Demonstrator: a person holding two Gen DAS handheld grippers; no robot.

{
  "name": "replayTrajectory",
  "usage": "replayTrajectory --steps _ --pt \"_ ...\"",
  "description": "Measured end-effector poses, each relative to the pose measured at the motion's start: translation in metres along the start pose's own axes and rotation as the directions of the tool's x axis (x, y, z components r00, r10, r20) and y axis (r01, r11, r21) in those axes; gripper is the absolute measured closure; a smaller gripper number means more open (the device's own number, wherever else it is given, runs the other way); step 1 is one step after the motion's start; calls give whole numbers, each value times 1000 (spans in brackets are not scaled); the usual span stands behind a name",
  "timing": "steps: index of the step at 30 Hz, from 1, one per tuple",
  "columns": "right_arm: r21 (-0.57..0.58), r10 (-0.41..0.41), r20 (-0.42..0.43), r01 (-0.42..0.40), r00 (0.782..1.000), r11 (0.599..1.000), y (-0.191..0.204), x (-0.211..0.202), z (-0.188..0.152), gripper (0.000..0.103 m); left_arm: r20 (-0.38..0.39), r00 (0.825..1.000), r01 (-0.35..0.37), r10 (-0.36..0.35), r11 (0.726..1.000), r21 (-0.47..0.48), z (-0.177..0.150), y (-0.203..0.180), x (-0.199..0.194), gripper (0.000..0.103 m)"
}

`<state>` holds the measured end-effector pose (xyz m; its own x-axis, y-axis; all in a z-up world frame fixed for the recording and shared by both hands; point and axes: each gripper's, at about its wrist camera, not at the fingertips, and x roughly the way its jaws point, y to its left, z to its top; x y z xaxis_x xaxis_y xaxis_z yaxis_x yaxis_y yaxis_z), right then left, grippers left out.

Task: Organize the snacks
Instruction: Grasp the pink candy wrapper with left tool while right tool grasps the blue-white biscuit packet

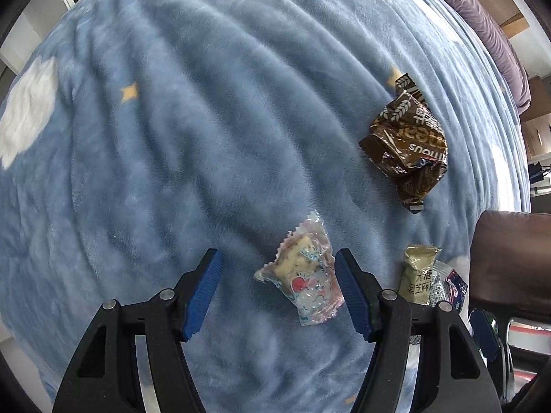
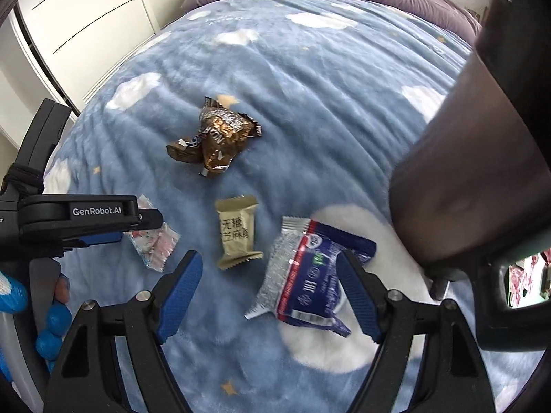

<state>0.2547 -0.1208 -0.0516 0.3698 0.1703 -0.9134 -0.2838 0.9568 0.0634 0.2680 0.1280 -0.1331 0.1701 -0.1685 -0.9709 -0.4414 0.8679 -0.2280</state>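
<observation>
Blue fleece blanket with white clouds and yellow stars covers the bed; four snack packets lie on it. A dark brown bin-like object fills the right side of the right wrist view, its exact nature unclear. Right gripper: jaws stand wide apart, nothing pressed between the pads. The blue-and-silver packet lies under the gap, nearer the right-hand finger, which overlaps its edge in the view; contact cannot be told. Its long axis runs diagonally, upper right to lower left. Left gripper: jaws roughly half open, empty, pointed steeply down at the blanket. The clear pink-printed packet lies between the fingertips, close against the right-hand finger, not clamped; its long axis runs from upper left to lower right. The crumpled brown packet lies farthest up the blanket, well apart from both grippers, bunched with no clear axis. The small tan packet lies between the pink one and the blue one, long axis nearly upright in the right wrist view, touching neither.
</observation>
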Motion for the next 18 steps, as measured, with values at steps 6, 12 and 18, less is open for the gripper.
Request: replayTrajectory --steps 6,12,18 --pt "45 -43 -21 44 999 998 -12 5 -4 0 -8 1000 -13 13 1000 13 8 5 14 41" --pt "103 -68 -81 76 994 992 -34 18 -15 0 -6 1000 -28 28 999 20 10 -4 29 41" --pt "111 -42 -110 55 993 992 -31 33 -14 0 -4 999 -48 49 998 41 15 -8 38 41"
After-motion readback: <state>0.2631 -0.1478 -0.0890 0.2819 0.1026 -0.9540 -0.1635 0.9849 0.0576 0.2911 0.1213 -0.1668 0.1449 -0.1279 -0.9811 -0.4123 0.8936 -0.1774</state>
